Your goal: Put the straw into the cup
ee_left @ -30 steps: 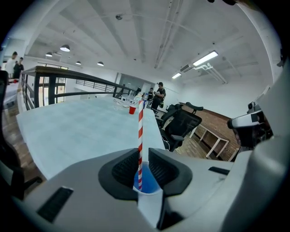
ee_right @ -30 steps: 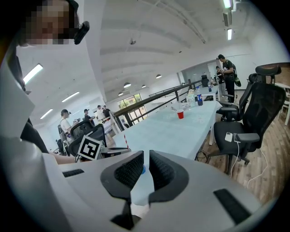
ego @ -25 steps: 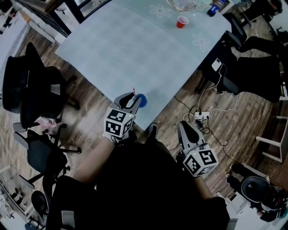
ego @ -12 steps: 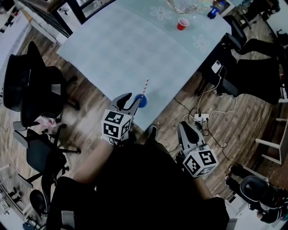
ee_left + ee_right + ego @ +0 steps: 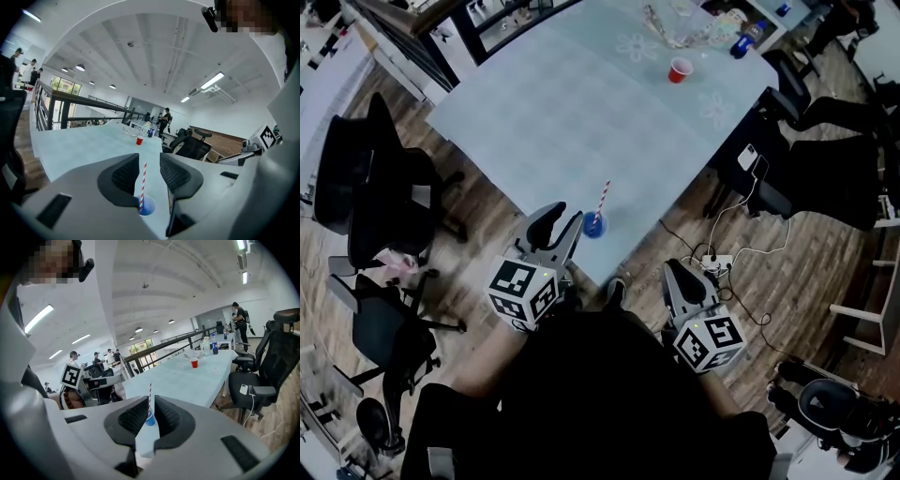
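At the near corner of the bench (image 5: 544, 103), the straw (image 5: 603, 198) stands in the cup (image 5: 594, 226), its lower end inside and its striped top leaning slightly. A second ago the left gripper (image 5: 562, 218) was right at the cup with the straw between its jaws. Those jaws have just been opening, and they now stand wide apart with nothing in them. Half a second ago the gripper was already off the straw. It has since drawn further back toward the person and lifted, so it is near the cup but clear of it. Its own view looks between the parted jaws at the straw and cup beyond, touching neither. The right gripper (image 5: 678, 272) hangs off the bench edge beside the person's body, where it was before. Its jaws are barely apart, leaving only a narrow slit, and hold nothing.

As I judge it, the straw has been let go and stays in place unaided, so the task looks done. The cup sits close to the bench edge, so the retreat should keep clear of it, and nothing more seems needed than pulling away
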{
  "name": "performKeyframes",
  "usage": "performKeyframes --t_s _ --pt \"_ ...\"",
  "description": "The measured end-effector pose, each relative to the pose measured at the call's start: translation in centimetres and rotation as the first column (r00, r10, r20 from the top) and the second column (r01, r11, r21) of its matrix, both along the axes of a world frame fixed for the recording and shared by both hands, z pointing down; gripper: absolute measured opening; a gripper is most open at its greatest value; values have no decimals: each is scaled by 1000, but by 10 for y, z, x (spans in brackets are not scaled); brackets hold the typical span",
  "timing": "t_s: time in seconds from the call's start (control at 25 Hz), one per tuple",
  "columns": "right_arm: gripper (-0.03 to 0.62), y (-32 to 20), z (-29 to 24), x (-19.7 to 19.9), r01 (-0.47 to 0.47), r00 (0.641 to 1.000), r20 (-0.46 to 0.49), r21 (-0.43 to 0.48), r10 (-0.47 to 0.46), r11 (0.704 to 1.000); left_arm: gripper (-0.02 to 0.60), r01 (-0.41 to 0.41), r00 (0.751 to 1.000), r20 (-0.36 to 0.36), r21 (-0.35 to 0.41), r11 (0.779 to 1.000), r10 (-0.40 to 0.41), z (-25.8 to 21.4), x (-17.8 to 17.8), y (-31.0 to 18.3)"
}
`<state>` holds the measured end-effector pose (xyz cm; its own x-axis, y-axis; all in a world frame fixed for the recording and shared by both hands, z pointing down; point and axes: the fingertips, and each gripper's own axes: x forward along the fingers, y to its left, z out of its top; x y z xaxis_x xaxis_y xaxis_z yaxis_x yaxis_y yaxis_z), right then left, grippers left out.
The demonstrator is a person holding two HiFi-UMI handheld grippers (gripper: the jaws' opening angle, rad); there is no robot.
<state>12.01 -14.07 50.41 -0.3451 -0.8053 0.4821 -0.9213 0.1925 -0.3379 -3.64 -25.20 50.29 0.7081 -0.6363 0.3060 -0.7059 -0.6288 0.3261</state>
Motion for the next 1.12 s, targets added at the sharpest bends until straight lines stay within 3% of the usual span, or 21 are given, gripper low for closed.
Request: performKeyframes --t_s 0.44,0.72,1.12 --pt "60 -12 -14 -19 84 996 -9 44 -84 996 140 -16 996 -85 73 997 23 -62 -8 34" --pt "60 -19 -24 -34 130 991 -28 87 -128 988 48 14 987 -159 50 999 -6 -66 -15 50" --pt "60 -24 -36 -41 161 987 -38 133 -157 978 31 12 993 -121 72 997 -3 -70 -18 55"
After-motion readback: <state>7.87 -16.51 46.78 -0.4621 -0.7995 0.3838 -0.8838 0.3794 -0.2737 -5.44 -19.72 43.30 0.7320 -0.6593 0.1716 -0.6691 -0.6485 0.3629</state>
